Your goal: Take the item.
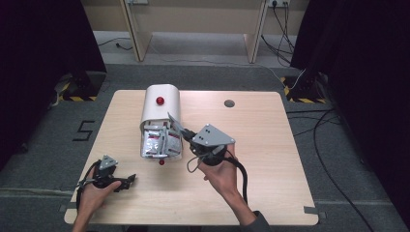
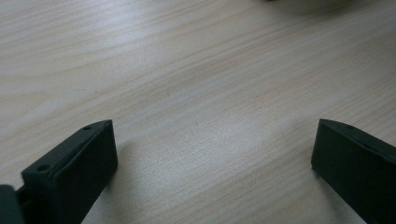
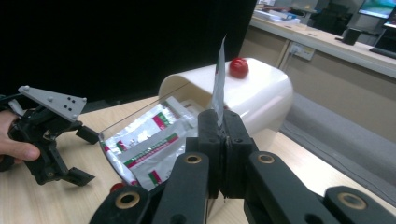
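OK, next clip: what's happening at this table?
A person works with a gripper in each hand. The right gripper is shut on a thin foil packet, held edge-up above a white container lying on the table, with more packets inside its clear front. The left gripper rests open on the table, apart from the container, with nothing between its fingers.

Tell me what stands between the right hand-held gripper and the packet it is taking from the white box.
Nothing visible does. The right hand-held gripper is already shut on one silver packet, pinched edge-up between its jaws above the white box. The other packets lie below, inside the box's clear front.
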### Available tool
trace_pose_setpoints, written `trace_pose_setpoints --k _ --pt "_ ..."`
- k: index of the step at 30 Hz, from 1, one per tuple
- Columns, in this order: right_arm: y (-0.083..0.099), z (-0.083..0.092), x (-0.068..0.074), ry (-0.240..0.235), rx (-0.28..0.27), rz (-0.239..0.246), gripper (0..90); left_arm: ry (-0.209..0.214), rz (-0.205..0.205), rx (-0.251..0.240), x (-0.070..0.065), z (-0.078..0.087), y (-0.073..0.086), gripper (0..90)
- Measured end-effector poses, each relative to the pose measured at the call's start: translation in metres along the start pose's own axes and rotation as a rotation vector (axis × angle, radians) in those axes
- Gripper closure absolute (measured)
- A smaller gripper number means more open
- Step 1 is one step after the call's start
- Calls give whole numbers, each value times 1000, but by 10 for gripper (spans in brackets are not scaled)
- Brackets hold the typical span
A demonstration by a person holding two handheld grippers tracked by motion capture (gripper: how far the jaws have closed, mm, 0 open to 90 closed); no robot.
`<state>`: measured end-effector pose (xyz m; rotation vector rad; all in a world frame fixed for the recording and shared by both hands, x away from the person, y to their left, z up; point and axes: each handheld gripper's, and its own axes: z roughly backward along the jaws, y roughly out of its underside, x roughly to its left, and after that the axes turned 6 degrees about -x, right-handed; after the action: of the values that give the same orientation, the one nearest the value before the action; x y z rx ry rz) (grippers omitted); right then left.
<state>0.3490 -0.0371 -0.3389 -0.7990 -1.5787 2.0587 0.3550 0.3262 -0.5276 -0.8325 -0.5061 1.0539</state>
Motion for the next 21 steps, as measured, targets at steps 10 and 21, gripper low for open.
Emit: trace_pose_setpoints --k 10,21 --pt "9 22 -21 64 -10 -1 892 0 0 -1 0 0 0 0" --pt "34 37 -39 103 7 -34 891 0 0 -2 0 0 0 0"
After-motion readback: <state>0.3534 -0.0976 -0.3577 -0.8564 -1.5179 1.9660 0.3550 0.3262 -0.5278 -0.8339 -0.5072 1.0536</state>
